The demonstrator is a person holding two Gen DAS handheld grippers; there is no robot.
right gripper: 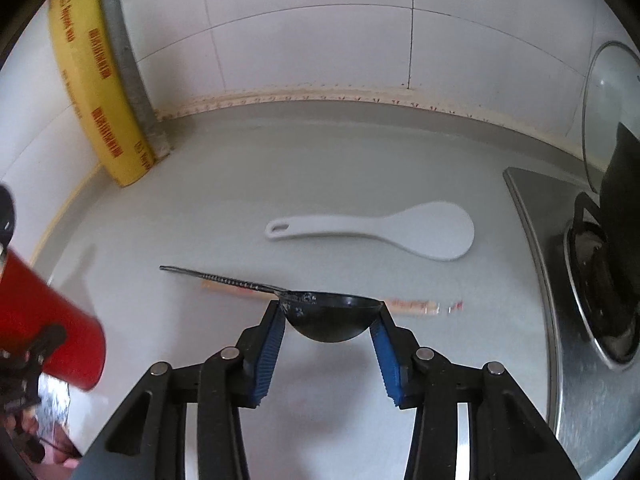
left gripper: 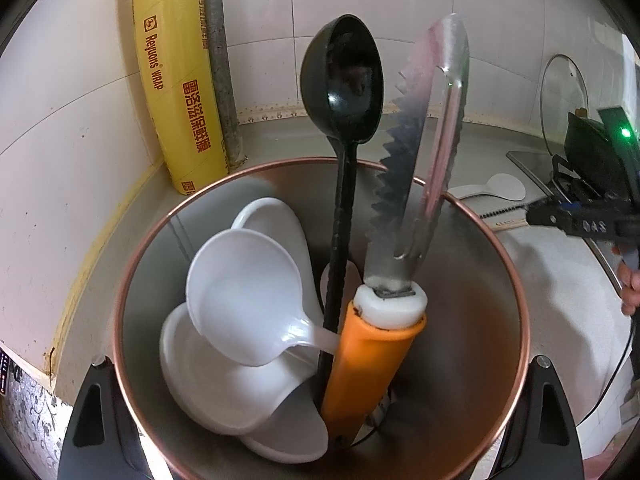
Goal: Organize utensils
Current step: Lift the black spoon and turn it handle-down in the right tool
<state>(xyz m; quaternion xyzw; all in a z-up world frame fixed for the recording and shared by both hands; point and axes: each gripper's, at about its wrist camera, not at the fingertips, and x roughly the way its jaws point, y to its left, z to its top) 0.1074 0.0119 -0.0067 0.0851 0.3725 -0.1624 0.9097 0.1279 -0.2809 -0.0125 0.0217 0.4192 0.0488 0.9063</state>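
**Holder half filled, one ladle in the grip, two pieces still out**

Nearest, the left gripper (left gripper: 312,420) stood clamped around the holder (left gripper: 516,300), its fingers outside the copper rim. Inside were several white spoons (left gripper: 244,292), a black ladle (left gripper: 342,84) and the orange-handled tongs (left gripper: 372,344), so much of the sorting looked done. The right gripper (right gripper: 330,322) pinched the bowl of a second black ladle (right gripper: 332,318) between its blue pads (right gripper: 272,352), above the counter (right gripper: 280,168). Just beyond lay a pair of chopsticks (right gripper: 412,306), and farther off a white rice paddle (right gripper: 376,230), both still waiting. By my reckoning three pieces remained to place, the held one first.
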